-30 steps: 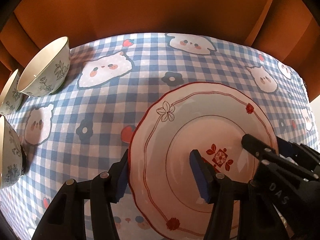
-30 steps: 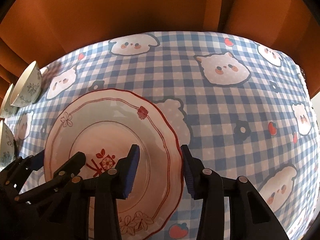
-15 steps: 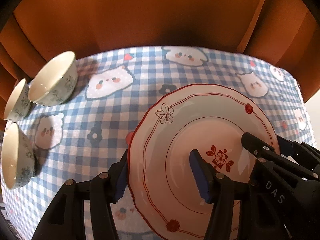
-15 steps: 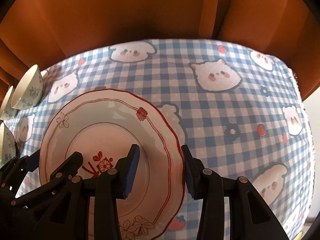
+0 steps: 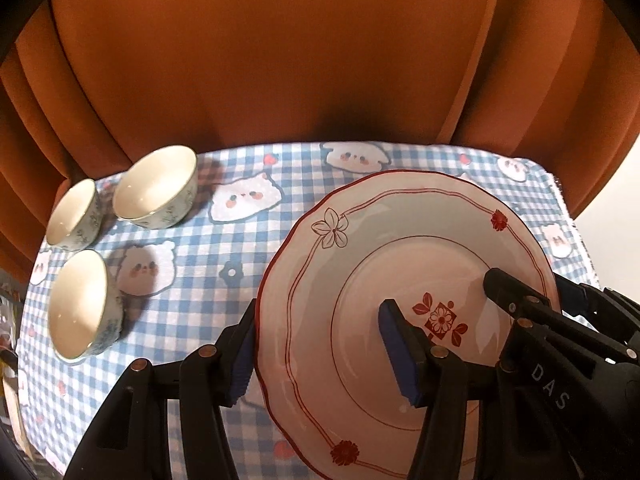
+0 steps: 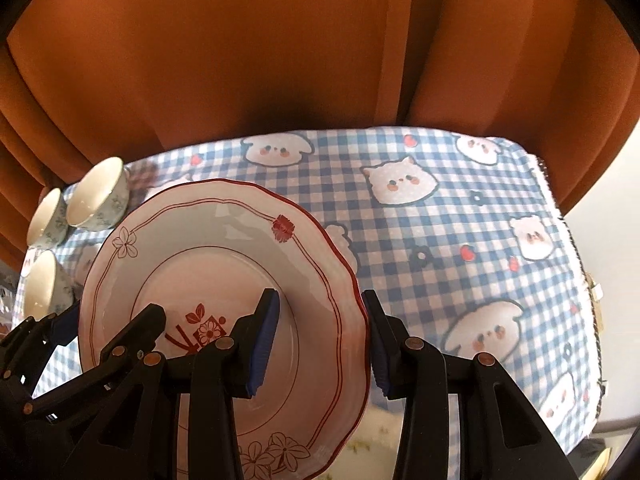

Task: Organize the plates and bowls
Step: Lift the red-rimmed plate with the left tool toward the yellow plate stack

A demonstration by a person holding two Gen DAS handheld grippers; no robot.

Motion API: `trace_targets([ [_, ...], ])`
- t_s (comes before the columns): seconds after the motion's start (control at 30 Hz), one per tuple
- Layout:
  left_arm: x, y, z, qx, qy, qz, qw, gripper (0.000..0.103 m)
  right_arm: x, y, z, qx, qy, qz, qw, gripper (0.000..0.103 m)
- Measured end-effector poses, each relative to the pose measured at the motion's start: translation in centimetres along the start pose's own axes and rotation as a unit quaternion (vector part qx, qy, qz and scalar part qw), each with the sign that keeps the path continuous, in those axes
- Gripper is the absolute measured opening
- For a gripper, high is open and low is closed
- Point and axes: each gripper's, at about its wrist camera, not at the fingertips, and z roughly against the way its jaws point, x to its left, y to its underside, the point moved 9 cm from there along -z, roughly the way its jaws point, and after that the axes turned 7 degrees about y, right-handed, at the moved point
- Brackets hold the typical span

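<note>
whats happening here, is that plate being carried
Yes. A person holds the red-trimmed plate with two handheld grippers: the left gripper clamps its left rim and the right gripper its right rim. The plate is held above the blue checked tablecloth, tilted rather than flat. Three small bowls sit untouched in a cluster at the cloth's far left corner, in front of an orange curtain.

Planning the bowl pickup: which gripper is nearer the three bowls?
Left. The left gripper grips the plate's rim on the side toward the bowls; the right gripper grips the far rim.
</note>
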Motion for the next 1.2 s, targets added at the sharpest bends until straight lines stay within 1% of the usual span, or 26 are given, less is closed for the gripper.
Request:
trace_targets([
  [0.17,-0.8,1.0,2.8,-0.017,0.009,-0.009,0.9998,0.058,-0.1,1.2,3.6,-0.016,0.011,-0.004,1.000,0.045],
  [0.3,-1.3,2.3,4.4,-0.022,0.016,-0.016,0.9995,0.058,-0.7,2.7,5.8,-0.023,0.019,-0.012,0.999,0.045],
  [0.6,-2.9,5.9,6.0,-0.020,0.025,-0.026,0.9991,0.058,-2.4,6.4,8.4,-0.022,0.024,-0.021,0.999,0.045],
  [0.77,-4.6,8.0,5.3,-0.009,0.032,-0.024,0.9992,0.058,-3.9,8.6,8.4,-0.016,0.021,-0.024,0.999,0.045],
  [0.93,-6.7,10.0,4.0,0.007,0.034,-0.021,0.9992,0.058,-6.0,10.4,7.5,-0.001,0.019,-0.024,1.000,0.045],
  [1.2,-8.4,12.9,1.4,0.043,0.030,0.012,0.9986,0.058,-8.4,12.8,4.9,0.021,0.002,-0.010,1.000,0.045],
])
